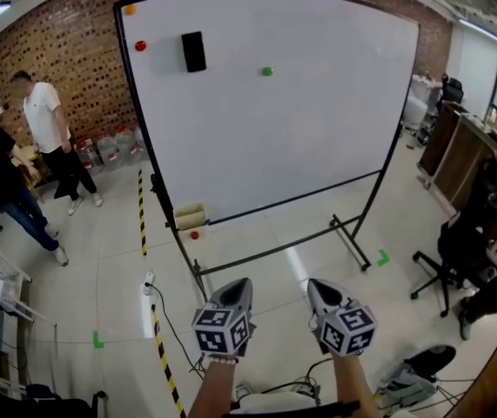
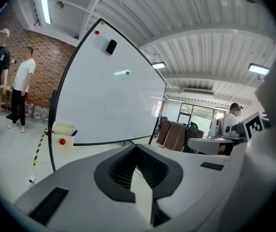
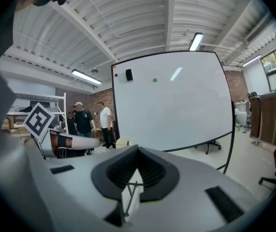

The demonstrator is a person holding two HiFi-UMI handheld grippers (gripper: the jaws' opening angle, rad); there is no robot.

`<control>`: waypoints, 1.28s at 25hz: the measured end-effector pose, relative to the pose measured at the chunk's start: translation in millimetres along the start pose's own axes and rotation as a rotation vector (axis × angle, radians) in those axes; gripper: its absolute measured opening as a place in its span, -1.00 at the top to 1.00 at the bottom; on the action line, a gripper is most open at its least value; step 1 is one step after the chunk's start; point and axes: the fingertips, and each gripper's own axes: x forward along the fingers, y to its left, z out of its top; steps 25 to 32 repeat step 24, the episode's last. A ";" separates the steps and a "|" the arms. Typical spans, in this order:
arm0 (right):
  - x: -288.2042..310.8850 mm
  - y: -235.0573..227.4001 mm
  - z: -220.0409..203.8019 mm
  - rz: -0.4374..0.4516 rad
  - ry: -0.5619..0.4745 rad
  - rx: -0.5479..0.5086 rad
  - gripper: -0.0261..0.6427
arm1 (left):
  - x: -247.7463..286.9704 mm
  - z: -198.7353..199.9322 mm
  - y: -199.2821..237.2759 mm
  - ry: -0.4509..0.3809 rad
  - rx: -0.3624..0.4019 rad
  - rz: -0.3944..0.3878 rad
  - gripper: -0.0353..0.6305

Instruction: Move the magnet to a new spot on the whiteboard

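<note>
The whiteboard (image 1: 318, 120) stands on a wheeled frame well ahead of me. On it sit a green magnet (image 1: 267, 71), a red magnet (image 1: 140, 45), an orange magnet (image 1: 129, 10) in the top left corner and a black eraser (image 1: 193, 51). The green magnet (image 3: 154, 80) and eraser (image 3: 129, 74) also show in the right gripper view, and the green magnet (image 2: 127, 72) shows in the left gripper view. My left gripper (image 1: 241, 284) and right gripper (image 1: 316, 286) are low and side by side, far short of the board. Both are shut and hold nothing.
A cream box (image 1: 190, 216) and another red magnet (image 1: 194, 234) hang at the board's lower left. Two people (image 1: 48, 138) stand at the left. An office chair (image 1: 453, 259) and desks are on the right. Yellow-black tape (image 1: 163, 355) and a power strip (image 1: 148, 284) lie on the floor.
</note>
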 end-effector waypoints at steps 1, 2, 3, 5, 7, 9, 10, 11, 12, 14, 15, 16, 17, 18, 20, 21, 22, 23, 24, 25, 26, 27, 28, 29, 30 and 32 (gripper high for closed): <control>-5.0 -2.3 0.9 0.001 -0.003 -0.003 0.92 | -0.3 -0.5 -5.9 -0.004 0.001 -0.001 0.90; -9.6 -5.2 1.4 0.003 -0.006 -0.005 0.92 | -0.1 -1.6 -11.9 -0.008 0.003 -0.002 0.90; -13.7 -8.5 1.7 0.003 -0.008 -0.008 0.92 | 0.3 -3.0 -17.9 -0.009 0.006 -0.003 0.90; -19.8 -15.0 2.6 0.004 -0.010 -0.017 0.92 | 1.4 -6.1 -27.9 -0.007 0.011 -0.003 0.90; -23.7 -19.7 3.1 0.007 -0.013 -0.015 0.92 | 2.1 -9.0 -33.2 -0.001 0.016 0.002 0.90; -27.5 -21.2 1.1 0.014 -0.015 -0.005 0.92 | 1.1 -11.8 -34.8 0.004 0.019 0.012 0.90; -28.8 -21.5 0.3 0.018 -0.016 -0.004 0.92 | 0.4 -11.8 -35.3 0.002 0.019 0.016 0.90; -29.6 -22.0 0.4 0.022 -0.017 -0.005 0.92 | 0.1 -10.6 -36.0 -0.004 0.019 0.020 0.90; -30.2 -22.6 1.2 0.025 -0.020 -0.007 0.92 | -0.1 -8.9 -37.0 -0.009 0.020 0.023 0.90; -31.3 -22.4 3.8 0.029 -0.027 -0.008 0.92 | -1.1 -5.1 -38.8 -0.017 0.024 0.026 0.90; -31.5 -21.6 5.3 0.030 -0.031 -0.008 0.92 | -1.7 -3.1 -39.1 -0.019 0.027 0.026 0.90; -31.4 -20.7 6.6 0.031 -0.033 -0.009 0.92 | -2.2 -1.3 -39.1 -0.020 0.029 0.027 0.90; -31.0 -20.1 7.4 0.032 -0.034 -0.010 0.92 | -2.4 0.1 -39.0 -0.021 0.030 0.027 0.90; -30.4 -20.1 7.9 0.032 -0.034 -0.010 0.92 | -2.2 1.3 -38.9 -0.022 0.031 0.027 0.90; -29.0 -21.6 9.1 0.032 -0.033 -0.011 0.92 | -0.7 3.1 -39.2 -0.022 0.032 0.028 0.90; -28.5 -22.5 10.0 0.032 -0.033 -0.011 0.92 | 0.4 3.8 -39.5 -0.021 0.033 0.028 0.90; -28.2 -23.4 10.9 0.032 -0.034 -0.010 0.92 | 1.4 4.5 -39.9 -0.021 0.033 0.028 0.90; -27.9 -24.1 11.9 0.032 -0.036 -0.010 0.92 | 2.4 5.0 -40.2 -0.021 0.034 0.027 0.90; -27.7 -24.9 12.9 0.032 -0.037 -0.009 0.92 | 3.4 5.6 -40.6 -0.020 0.034 0.027 0.90; -27.7 -24.9 12.9 0.032 -0.037 -0.009 0.92 | 3.4 5.6 -40.6 -0.020 0.034 0.027 0.90; -27.7 -24.9 12.9 0.032 -0.037 -0.009 0.92 | 3.4 5.6 -40.6 -0.020 0.034 0.027 0.90; -27.7 -24.9 12.9 0.032 -0.037 -0.009 0.92 | 3.4 5.6 -40.6 -0.020 0.034 0.027 0.90; -27.7 -24.9 12.9 0.032 -0.037 -0.009 0.92 | 3.4 5.6 -40.6 -0.020 0.034 0.027 0.90; -27.7 -24.9 12.9 0.032 -0.037 -0.009 0.92 | 3.4 5.6 -40.6 -0.020 0.034 0.027 0.90; -27.7 -24.9 12.9 0.032 -0.037 -0.009 0.92 | 3.4 5.6 -40.6 -0.020 0.034 0.027 0.90; -27.7 -24.9 12.9 0.032 -0.037 -0.009 0.92 | 3.4 5.6 -40.6 -0.020 0.034 0.027 0.90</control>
